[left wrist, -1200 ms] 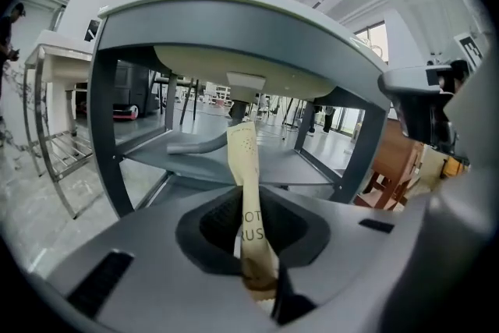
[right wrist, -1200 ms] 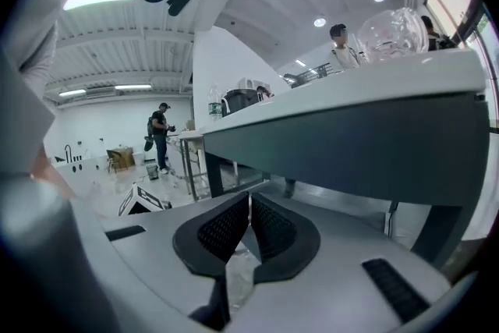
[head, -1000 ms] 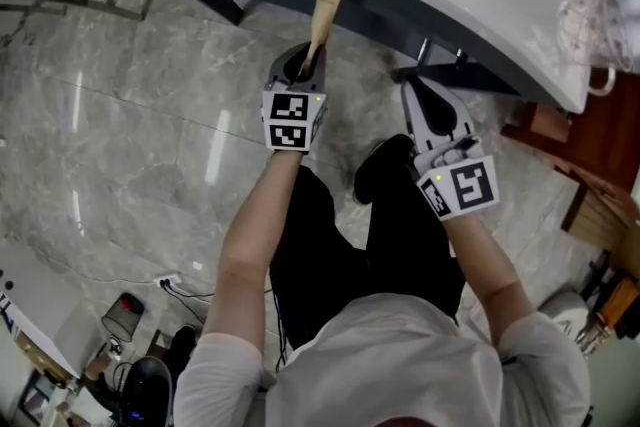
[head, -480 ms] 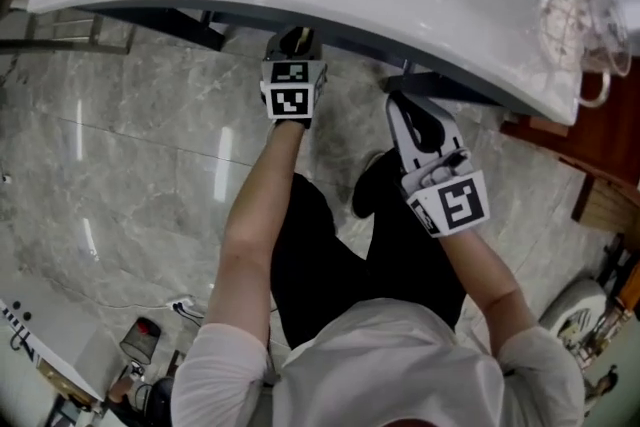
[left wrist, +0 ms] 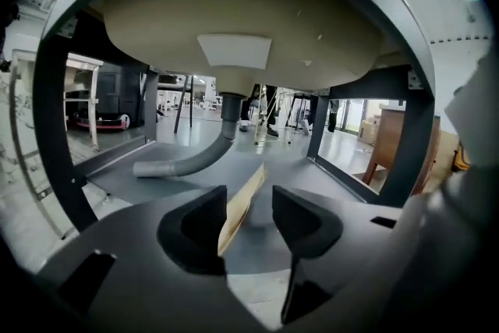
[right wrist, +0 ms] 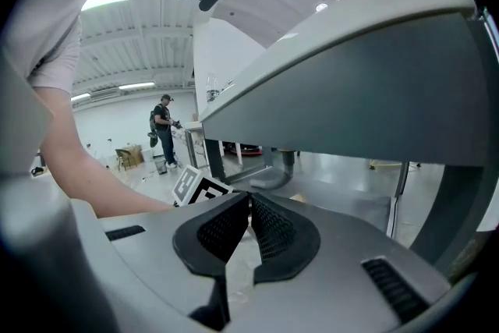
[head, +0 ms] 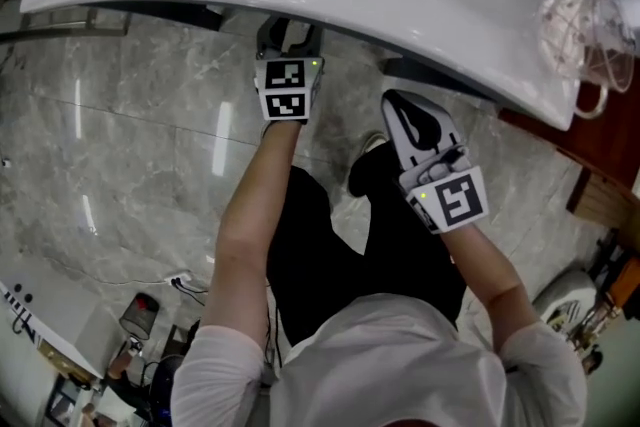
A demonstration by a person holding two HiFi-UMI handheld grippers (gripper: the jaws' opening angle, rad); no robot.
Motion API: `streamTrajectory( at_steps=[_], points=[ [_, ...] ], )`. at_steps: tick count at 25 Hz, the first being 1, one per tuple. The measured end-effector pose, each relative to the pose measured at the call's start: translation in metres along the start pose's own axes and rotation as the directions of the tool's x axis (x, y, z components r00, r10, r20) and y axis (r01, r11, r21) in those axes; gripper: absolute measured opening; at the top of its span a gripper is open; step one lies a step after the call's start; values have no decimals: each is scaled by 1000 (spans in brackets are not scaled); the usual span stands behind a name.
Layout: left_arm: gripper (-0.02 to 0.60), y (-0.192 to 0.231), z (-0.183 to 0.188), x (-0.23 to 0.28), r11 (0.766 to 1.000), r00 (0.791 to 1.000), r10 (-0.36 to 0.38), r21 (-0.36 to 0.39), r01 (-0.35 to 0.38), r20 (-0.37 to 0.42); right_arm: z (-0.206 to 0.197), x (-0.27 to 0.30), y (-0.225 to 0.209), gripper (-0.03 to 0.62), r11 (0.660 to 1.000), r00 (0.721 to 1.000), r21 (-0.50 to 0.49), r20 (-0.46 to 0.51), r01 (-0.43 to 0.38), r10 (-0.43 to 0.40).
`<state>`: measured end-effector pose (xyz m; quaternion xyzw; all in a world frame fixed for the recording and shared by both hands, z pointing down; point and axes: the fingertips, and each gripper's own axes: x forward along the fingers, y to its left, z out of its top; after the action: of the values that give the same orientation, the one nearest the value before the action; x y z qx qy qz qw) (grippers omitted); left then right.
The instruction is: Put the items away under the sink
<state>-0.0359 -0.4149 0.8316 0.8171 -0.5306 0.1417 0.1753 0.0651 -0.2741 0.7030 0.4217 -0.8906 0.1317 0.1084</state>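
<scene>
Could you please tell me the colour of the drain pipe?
The pipe is grey; left gripper view.

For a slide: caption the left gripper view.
Left hand-held gripper, jaws apart, around a flat tan wooden stick over the grey shelf under the pale sink.

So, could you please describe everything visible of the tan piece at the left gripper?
The tan piece is thin, flat and pale brown, like card or wood. It stands on edge, tilted, between the left gripper's parted jaws, leaning on one pad and clear of the other. Its far end points under the sink.
</scene>
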Motion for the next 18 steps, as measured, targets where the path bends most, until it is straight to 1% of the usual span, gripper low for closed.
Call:
streamTrajectory(
  at_steps=[1, 4, 7, 8, 11, 18],
  points=[
    [176, 1, 1, -8, 1000, 1000, 9, -3, -9, 4, 4, -1, 1, 37, 1000, 1000, 1, -9, -3, 3],
    [111, 6, 5, -37, 999, 999, 43, -22, -43, 3, 17, -7, 8, 37, 1000, 999, 5, -39, -15, 15],
    [29, 9, 9, -64, 997, 998, 68, -30, -69, -14, 33, -12, 18, 37, 999, 997, 7, -66, -35, 35],
    [12, 10, 11, -72, 997, 997, 73, -34, -74, -22, 39, -13, 21, 37, 999, 997, 7, -72, -40, 40],
    [3, 15, 20, -97, 995, 996, 82, -49, -84, -40, 59, -14, 34, 38, 999, 995, 8, -90, -51, 52],
    [2, 14, 58, -156, 992, 994, 108, -67, -109, -21, 106, -30, 63, 37, 998, 994, 10, -92, -64, 65]
  ],
)
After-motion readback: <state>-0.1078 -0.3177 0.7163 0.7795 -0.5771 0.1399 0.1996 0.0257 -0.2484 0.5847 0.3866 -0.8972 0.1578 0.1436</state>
